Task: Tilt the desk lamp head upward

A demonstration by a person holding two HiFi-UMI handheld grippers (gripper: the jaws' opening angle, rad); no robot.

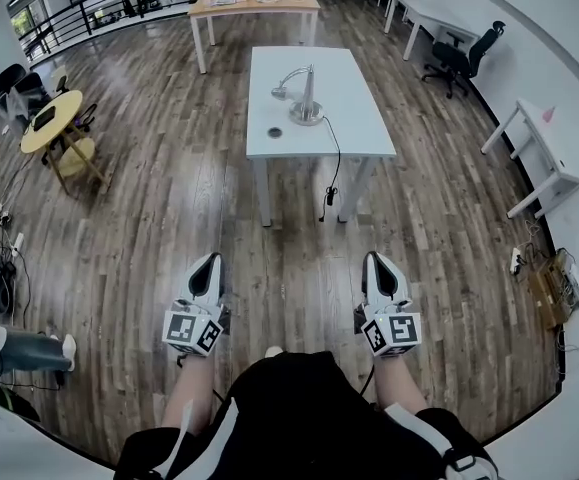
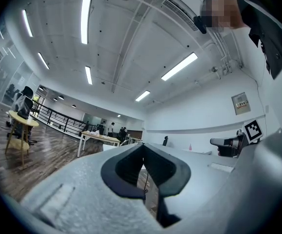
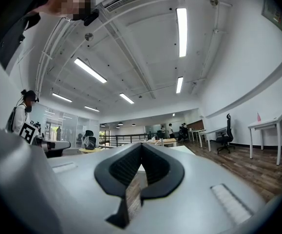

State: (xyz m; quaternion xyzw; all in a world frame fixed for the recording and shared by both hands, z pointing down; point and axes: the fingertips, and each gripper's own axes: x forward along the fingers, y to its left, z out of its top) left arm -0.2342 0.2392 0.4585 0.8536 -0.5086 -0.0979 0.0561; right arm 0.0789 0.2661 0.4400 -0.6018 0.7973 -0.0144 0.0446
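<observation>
The left gripper and the right gripper were both clenched with nothing between the jaws. They were held side by side, low in the head view, above the wood floor and pointing toward 12 o'clock. Each gripper's own view showed its dark pads meeting at the tips.

The lamp stood well apart from both grippers, at 12 o'clock from them, on a white table. Its round base sat near the table's middle. Its arm curved over toward 9 o'clock, so the head hung low over the tabletop. A black cord ran from the base over the table's near edge and dangled beside a leg. A small dark disc lay on the tabletop at 7 o'clock from the base.

A round yellow table stood at 10 o'clock from the grippers. A wooden table stood beyond the white one at 12 o'clock, and a black chair stood at 1 o'clock.
</observation>
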